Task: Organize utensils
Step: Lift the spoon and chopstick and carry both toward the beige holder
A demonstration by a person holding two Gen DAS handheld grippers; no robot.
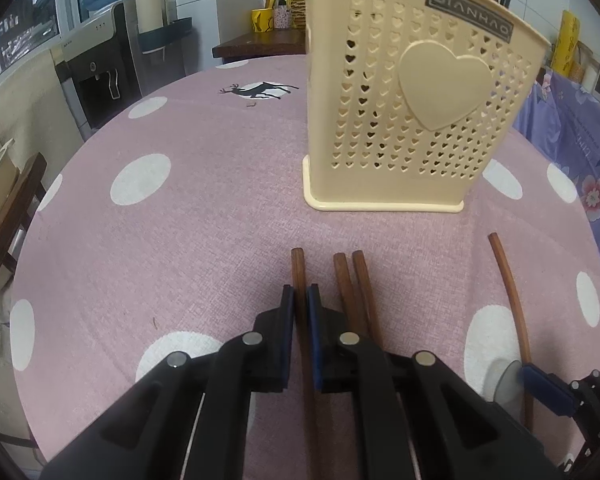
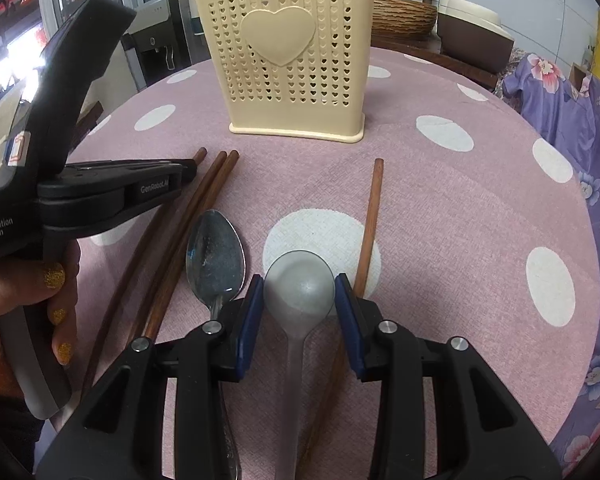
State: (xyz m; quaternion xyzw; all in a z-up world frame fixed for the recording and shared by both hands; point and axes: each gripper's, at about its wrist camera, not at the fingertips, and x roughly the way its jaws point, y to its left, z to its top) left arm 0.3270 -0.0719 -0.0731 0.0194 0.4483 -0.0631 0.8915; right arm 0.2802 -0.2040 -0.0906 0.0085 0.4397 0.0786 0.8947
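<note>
L wrist view: left gripper [image 1: 300, 298] clamped on one wooden chopstick [image 1: 299, 276] lying on the tablecloth [image 1: 204, 208], w/ the utensil holder [image 1: 412, 100] beyond. R wrist view: right gripper [image 2: 299, 294] grips a translucent spoon [image 2: 299, 286] by its bowl, next to the metal spoon [image 2: 215, 258].

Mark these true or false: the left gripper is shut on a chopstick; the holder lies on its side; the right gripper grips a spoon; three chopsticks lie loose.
1. The left gripper is shut on a chopstick: true.
2. The holder lies on its side: false, it stands upright.
3. The right gripper grips a spoon: true.
4. Three chopsticks lie loose on the table: true.
</note>
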